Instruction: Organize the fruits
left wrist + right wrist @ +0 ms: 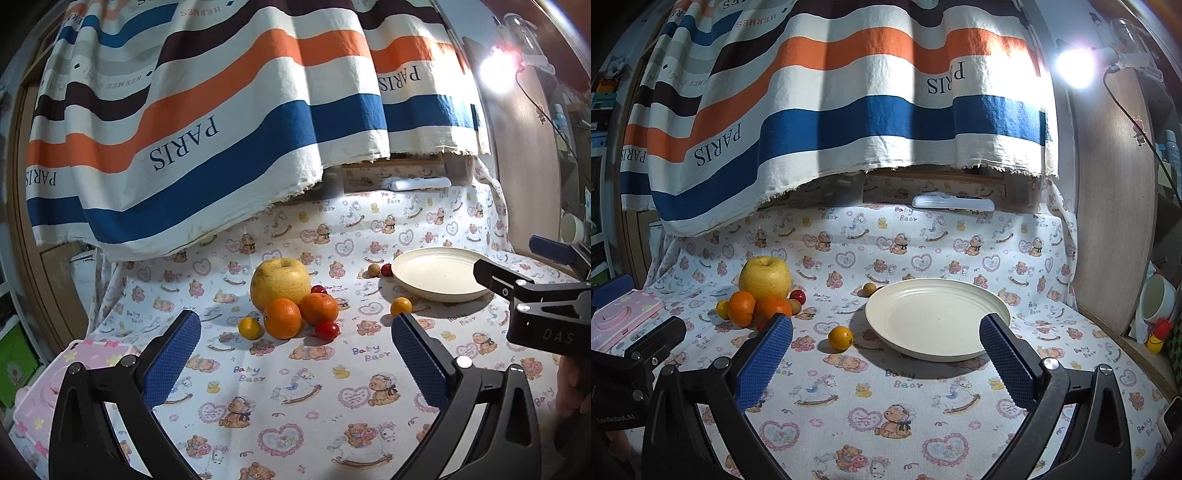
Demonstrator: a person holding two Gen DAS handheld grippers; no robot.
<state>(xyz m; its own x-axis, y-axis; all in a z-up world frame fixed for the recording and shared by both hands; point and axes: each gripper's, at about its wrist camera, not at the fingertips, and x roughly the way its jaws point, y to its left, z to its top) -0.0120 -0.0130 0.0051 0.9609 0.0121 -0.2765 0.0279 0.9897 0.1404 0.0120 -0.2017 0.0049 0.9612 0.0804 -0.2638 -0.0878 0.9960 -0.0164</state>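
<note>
Left gripper [295, 328] jaws apart, empty, low centre of frame. Right gripper [885, 332] jaws apart, empty. Fruit cluster mid-frame: yellow apple [280, 283], two oranges [282, 318] touching it. Cream plate [439, 273] at right, bare. Yellow tomato [840, 338] just left of plate.

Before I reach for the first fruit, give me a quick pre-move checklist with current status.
1. Left gripper open and holding nothing: ok.
2. Right gripper open and holding nothing: ok.
3. Plate bare, ready to receive fruit: ok.
4. Fruit pile reachable: the two oranges lean against the big yellow apple, so pulling one may shift its neighbours: not ok.
5. Loose small yellow fruit stands apart beside the plate, an easy first pick: ok.
6. Small red fruit touching the oranges or just near: cannot tell.
</note>
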